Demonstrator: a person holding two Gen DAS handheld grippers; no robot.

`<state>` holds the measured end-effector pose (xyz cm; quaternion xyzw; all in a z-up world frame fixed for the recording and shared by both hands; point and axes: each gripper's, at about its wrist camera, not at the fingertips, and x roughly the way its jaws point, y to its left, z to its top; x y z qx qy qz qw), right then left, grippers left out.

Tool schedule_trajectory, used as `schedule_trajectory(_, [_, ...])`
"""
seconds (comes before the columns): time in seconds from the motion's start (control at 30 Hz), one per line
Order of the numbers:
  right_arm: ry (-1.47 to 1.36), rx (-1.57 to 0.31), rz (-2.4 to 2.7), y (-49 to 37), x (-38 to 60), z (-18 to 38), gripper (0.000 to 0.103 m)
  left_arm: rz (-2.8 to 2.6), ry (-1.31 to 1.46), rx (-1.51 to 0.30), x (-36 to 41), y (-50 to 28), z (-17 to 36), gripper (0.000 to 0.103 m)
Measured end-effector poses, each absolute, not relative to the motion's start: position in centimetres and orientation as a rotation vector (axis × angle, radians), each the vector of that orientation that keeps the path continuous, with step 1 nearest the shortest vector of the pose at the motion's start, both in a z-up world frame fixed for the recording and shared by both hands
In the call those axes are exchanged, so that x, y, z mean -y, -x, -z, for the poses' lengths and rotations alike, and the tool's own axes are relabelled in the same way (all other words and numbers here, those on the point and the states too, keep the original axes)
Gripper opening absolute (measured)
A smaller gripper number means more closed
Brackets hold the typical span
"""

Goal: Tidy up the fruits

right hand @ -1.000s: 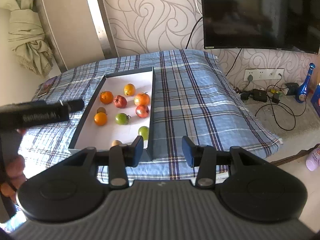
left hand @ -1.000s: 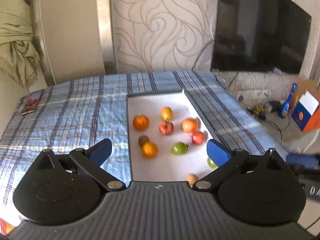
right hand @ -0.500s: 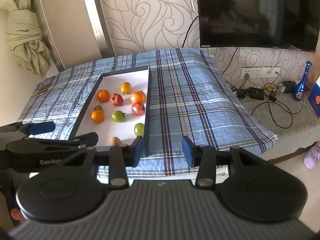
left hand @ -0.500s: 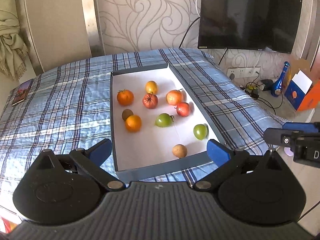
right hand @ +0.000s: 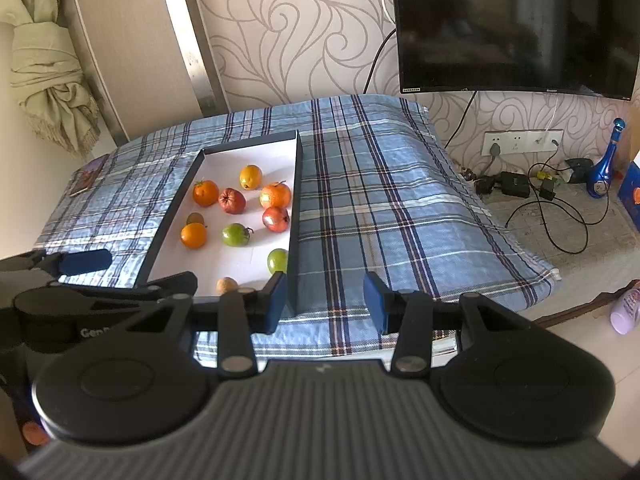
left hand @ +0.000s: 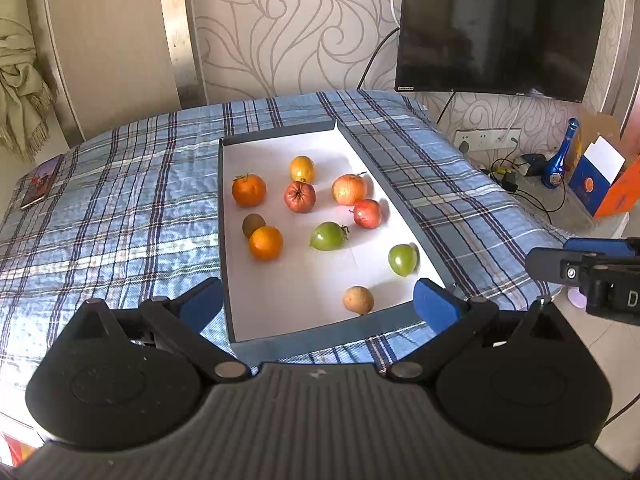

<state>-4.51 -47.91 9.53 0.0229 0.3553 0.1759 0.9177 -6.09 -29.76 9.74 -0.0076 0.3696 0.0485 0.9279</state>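
A shallow tray [left hand: 320, 338] with a dark rim and white floor lies on a blue plaid bedspread [left hand: 120, 216]. Loose in it are two oranges [left hand: 249, 190] [left hand: 265, 243], a kiwi [left hand: 251, 222], a yellow fruit [left hand: 302, 168], a dark red fruit [left hand: 299, 197], a peach-coloured one [left hand: 349, 189], a red one [left hand: 367, 213], two green ones [left hand: 328, 236] [left hand: 402, 259] and a small brown one [left hand: 358, 300]. My left gripper [left hand: 316, 305] hovers open and wide at the tray's near rim, holding nothing. My right gripper [right hand: 326, 302] stands open over the bedspread, just right of the tray [right hand: 294, 216], with nothing between its pads.
A phone-like slab [left hand: 40, 180] lies at the bed's far left. A wall TV [left hand: 496, 28] hangs behind. On the floor to the right are cables [right hand: 560, 208], a blue bottle [right hand: 604, 164] and an orange box [left hand: 612, 184]. A knotted curtain [right hand: 52, 84] hangs at the left.
The left gripper has drawn back from the tray, so the near rim and all the fruit now show. The right gripper has stayed put. Neither gripper's jaws have changed.
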Motion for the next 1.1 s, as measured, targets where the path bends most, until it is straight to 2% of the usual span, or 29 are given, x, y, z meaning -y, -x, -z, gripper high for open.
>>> schedule_trajectory(1.1, [-0.069,-0.734,-0.368,3.54,48.17,-9.13,0.045,-0.09,0.032,-0.762,29.77,5.11,-9.51,0.101])
